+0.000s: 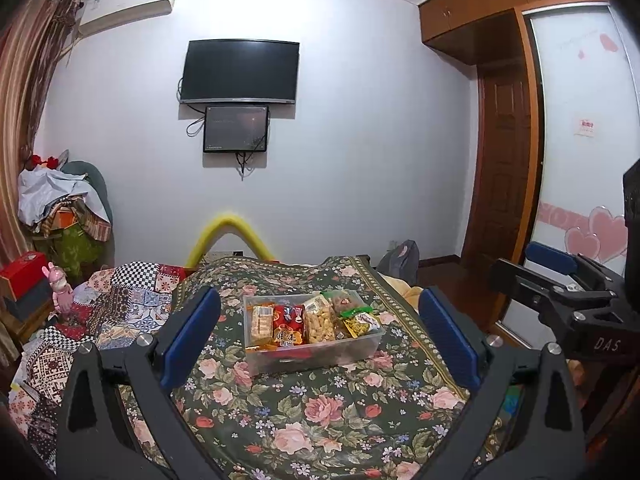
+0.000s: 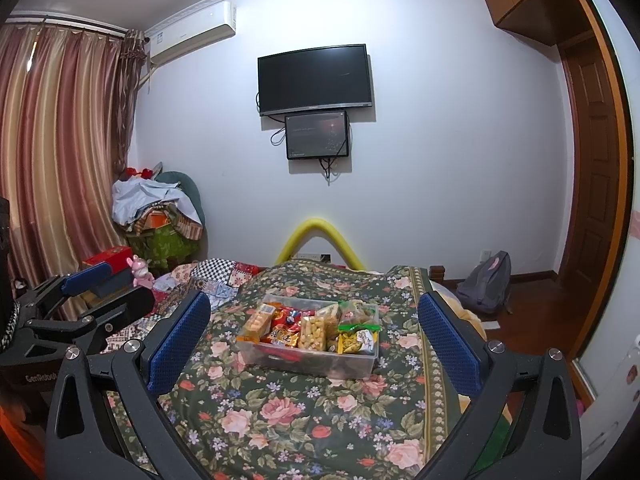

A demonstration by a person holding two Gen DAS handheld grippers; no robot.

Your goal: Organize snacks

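A clear rectangular plastic bin sits on the bed, on its dark green bedspread printed with pink roses, about midway across and toward the bed's far edge, well short of the near one. Snack packets stand upright inside it in a row: an orange pack of biscuits at the left end, a red bag with white lettering beside it, a clear bag of pale puffed sticks next, and a yellow-and-green packet at the right end. The left claw hangs above the bedspread nearer than the bin, its blue-padded fingers spread wide to either side with nothing between them. The right claw is likewise wide open and empty, held level with the left one; each shows at the edge of the other's view. A patchwork quilt covers the bed's left side, and a black television hangs on the white wall beyond the far edge
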